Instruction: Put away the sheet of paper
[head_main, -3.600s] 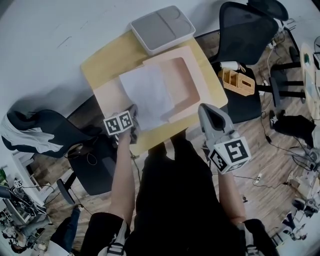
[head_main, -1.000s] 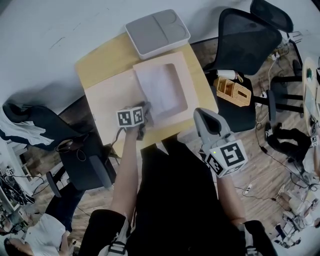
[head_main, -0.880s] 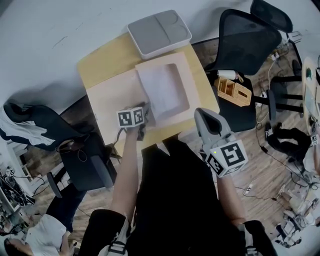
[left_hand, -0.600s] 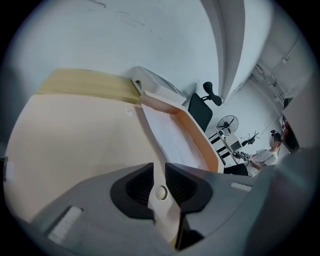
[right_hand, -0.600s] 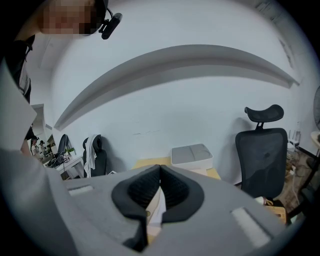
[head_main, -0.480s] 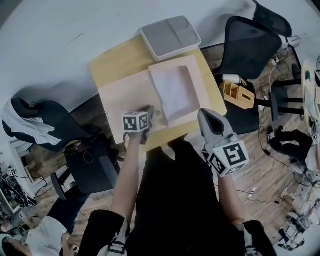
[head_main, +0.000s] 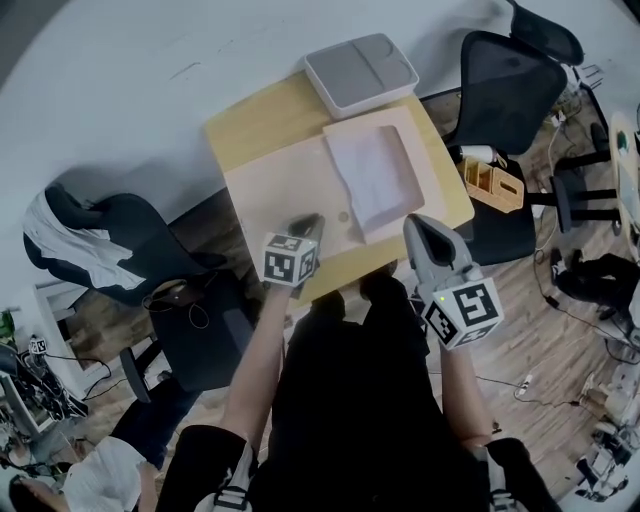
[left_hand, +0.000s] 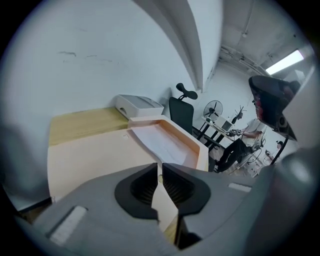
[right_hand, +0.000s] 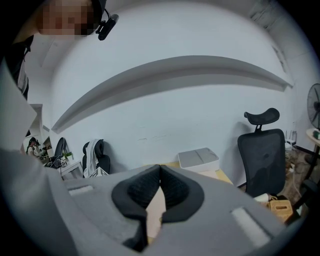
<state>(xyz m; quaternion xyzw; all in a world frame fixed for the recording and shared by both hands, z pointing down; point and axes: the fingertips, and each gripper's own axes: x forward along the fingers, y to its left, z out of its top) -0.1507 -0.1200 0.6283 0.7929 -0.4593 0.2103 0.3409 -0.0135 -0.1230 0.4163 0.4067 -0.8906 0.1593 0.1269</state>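
The white sheet of paper (head_main: 375, 175) lies inside the peach tray (head_main: 432, 160) on the wooden table; the left gripper view shows the sheet (left_hand: 162, 145) resting in that tray (left_hand: 192, 145). The tray's flat lid (head_main: 280, 190) is spread out to its left. My left gripper (head_main: 308, 220) hovers over the lid's near edge, away from the paper. Its jaws (left_hand: 160, 164) are closing, with a thin gap and nothing between them. My right gripper (head_main: 420, 222) is at the table's near right corner, shut and empty (right_hand: 159, 166).
A grey lidded box (head_main: 360, 72) sits at the table's far edge against the white wall. A black office chair (head_main: 510, 85) and a wooden organiser (head_main: 492, 180) stand to the right. Another chair with a draped garment (head_main: 90, 245) is at the left.
The paper, earlier lying over the tray's edge at the left gripper, now rests inside the tray. The left gripper has drawn back toward the near table edge and its jaws have narrowed.
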